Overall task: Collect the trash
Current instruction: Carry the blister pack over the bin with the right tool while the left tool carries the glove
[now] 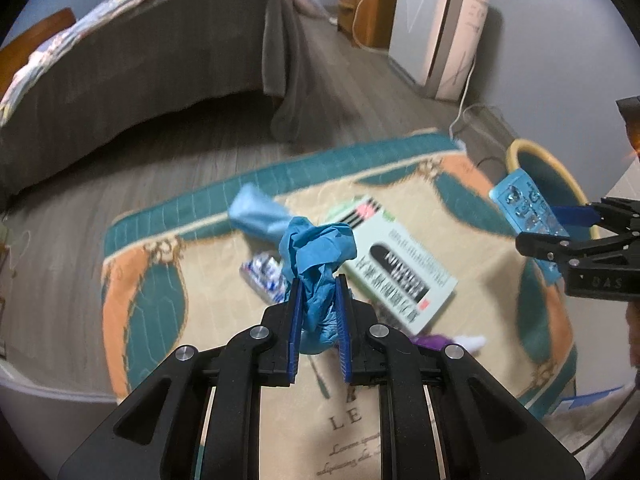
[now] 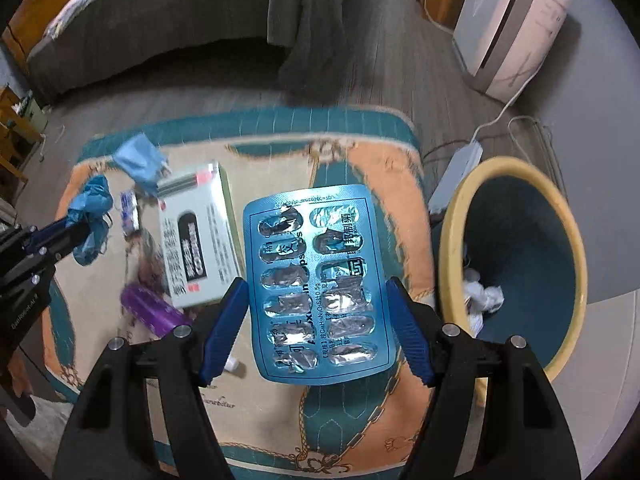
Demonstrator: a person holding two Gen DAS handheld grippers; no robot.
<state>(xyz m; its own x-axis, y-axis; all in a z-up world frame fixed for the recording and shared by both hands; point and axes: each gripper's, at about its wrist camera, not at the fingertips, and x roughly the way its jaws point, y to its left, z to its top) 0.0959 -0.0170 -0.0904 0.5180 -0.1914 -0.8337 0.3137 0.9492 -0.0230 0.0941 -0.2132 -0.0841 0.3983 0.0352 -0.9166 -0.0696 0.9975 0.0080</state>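
My left gripper [image 1: 318, 284] is shut on a crumpled blue glove [image 1: 318, 252], held above the patterned mat [image 1: 400, 184]. My right gripper [image 2: 318, 292] is shut on the edges of a blue blister pack [image 2: 316, 280] with its cells pushed out, also off the mat. Right of it stands the yellow-rimmed bin [image 2: 516, 168] with white crumpled paper [image 2: 484, 292] inside. In the left wrist view the right gripper [image 1: 576, 216], the blister pack [image 1: 524, 204] and the bin [image 1: 532, 148] show at the right edge. The left gripper [image 2: 76, 228] with the glove [image 2: 92, 212] shows at the left of the right wrist view.
On the mat lie a white and green medicine box [image 2: 196, 236], a light blue mask [image 2: 140, 160], a small foil pack [image 2: 130, 212] and a purple tube [image 2: 150, 312]. A grey-covered bed [image 1: 140, 60] stands behind. A white appliance [image 1: 436, 28] and a cable [image 1: 464, 96] are near the wall.
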